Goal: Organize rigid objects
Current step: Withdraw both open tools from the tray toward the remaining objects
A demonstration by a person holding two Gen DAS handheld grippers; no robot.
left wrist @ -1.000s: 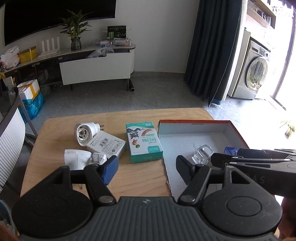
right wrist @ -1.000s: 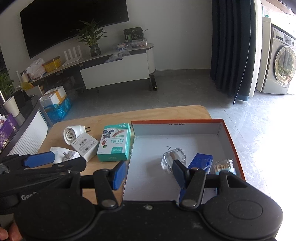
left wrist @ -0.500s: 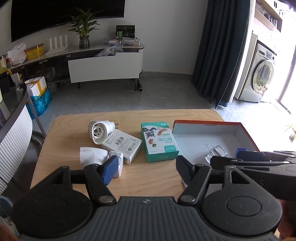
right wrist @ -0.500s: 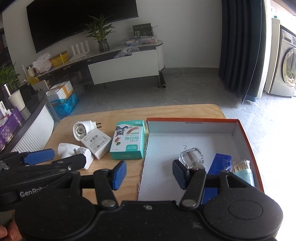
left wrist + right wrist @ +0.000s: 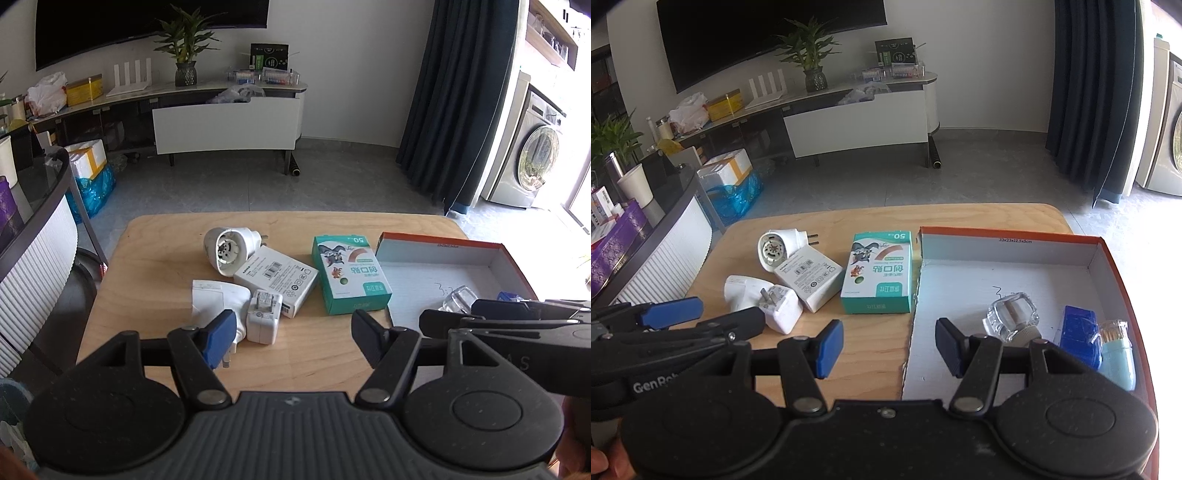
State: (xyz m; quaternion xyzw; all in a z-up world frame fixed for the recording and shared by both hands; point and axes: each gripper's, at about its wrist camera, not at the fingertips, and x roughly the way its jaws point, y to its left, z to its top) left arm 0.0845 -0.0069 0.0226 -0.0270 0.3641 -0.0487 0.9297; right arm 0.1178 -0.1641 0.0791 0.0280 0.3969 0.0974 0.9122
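Note:
On the wooden table lie a round white plug adapter, a flat white charger box, a labelled white plug, a small white charger and a green plaster box. My left gripper is open, empty, just short of the small charger. My right gripper is open and empty, straddling the left wall of the orange-rimmed box. That box holds a clear glass piece, a blue box and a light-blue toothpick holder.
The right gripper's body crosses the left wrist view at the right. The left gripper's body fills the right wrist view's lower left. A white ribbed chair stands left of the table. Beyond lies grey floor, a TV cabinet and a washing machine.
Both grippers have shifted left across the table, so the objects sit further right in each view. The jaws keep the same gap. No object has moved.

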